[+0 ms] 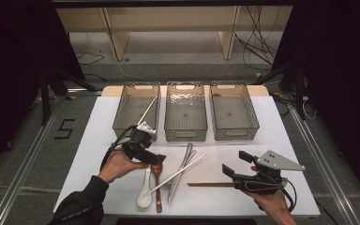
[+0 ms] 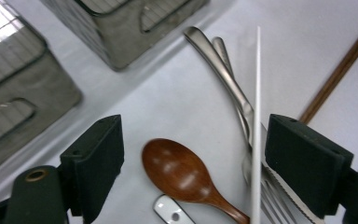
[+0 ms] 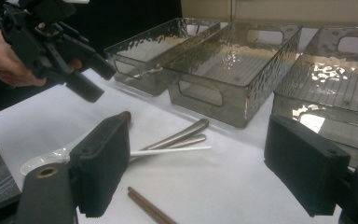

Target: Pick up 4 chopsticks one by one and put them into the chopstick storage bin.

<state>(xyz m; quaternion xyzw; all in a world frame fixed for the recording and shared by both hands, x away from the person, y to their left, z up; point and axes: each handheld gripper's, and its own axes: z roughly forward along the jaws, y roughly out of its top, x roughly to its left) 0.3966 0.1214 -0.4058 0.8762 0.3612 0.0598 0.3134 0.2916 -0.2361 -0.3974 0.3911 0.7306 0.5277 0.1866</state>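
The left gripper [image 1: 153, 159] is held in the person's left hand [image 1: 120, 165], whose dark-sleeved forearm comes up from the near edge of the table [image 1: 98, 140]. Its jaws stand wide apart with nothing pressed between the pads, and they seem to tilt down toward the tabletop, though the high view is too small to be sure. The right gripper [image 1: 236, 164] rests in the right hand [image 1: 272, 202] near the table's near right corner, its jaws wide apart and empty, aimed leftward across the table, level with the left gripper.
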